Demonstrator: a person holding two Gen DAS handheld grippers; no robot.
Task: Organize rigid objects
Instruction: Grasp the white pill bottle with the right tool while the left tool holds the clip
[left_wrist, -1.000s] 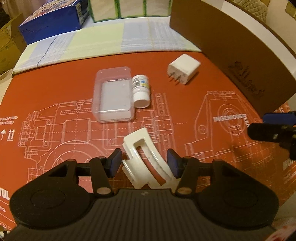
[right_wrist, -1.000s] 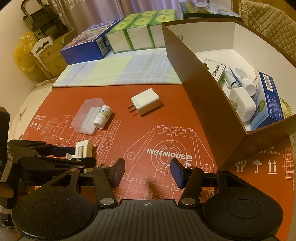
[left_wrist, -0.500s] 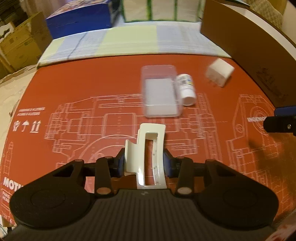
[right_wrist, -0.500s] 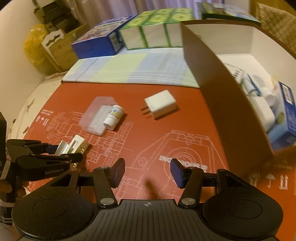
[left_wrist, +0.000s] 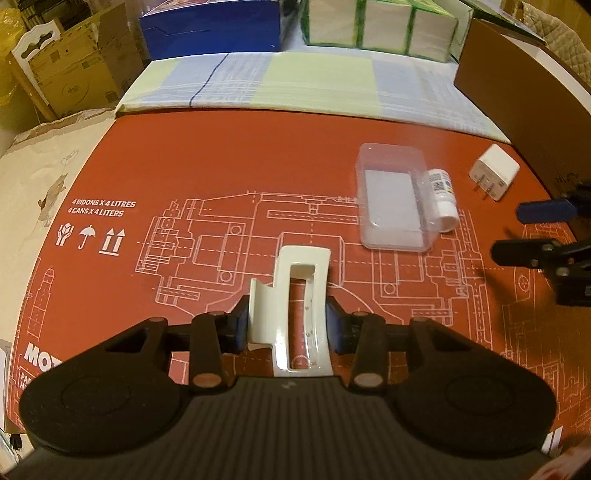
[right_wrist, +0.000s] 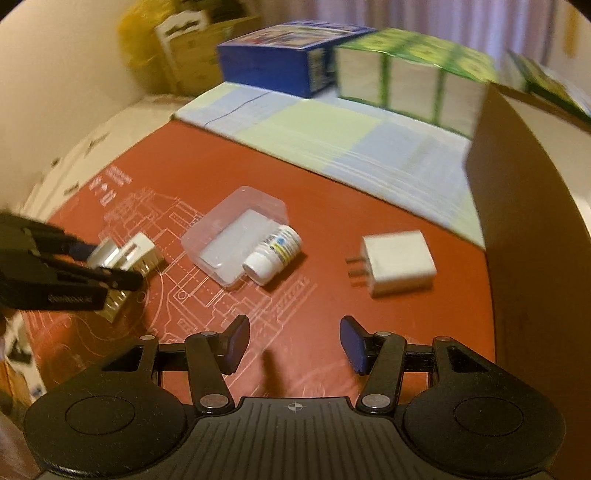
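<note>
A: Left wrist view first. What do the fingers of the left gripper (left_wrist: 288, 325) have?

B: They pinch a cream hair claw clip (left_wrist: 295, 302), one blue pad on each side of it, over the red printed mat (left_wrist: 221, 166). The jaws have just been closing, with the clip between them.

A: And around it?

B: At two o'clock from the clip lies a clear plastic case (left_wrist: 393, 195), a small white bottle (left_wrist: 443, 201) touching its right side. Further toward three o'clock sits a white plug adapter (left_wrist: 493, 177), near the brown box (left_wrist: 524, 99) wall. The right gripper (left_wrist: 535, 236) enters at the right edge.

A: Now the right wrist view.

B: The right gripper's (right_wrist: 293, 343) fingers stand spread with only mat between them. The bottle (right_wrist: 273, 254) is at twelve o'clock, lying against the case (right_wrist: 229, 236); the adapter (right_wrist: 397, 262) is at one o'clock. At nine o'clock the left gripper (right_wrist: 110, 266) grips the clip (right_wrist: 125, 258).
</note>
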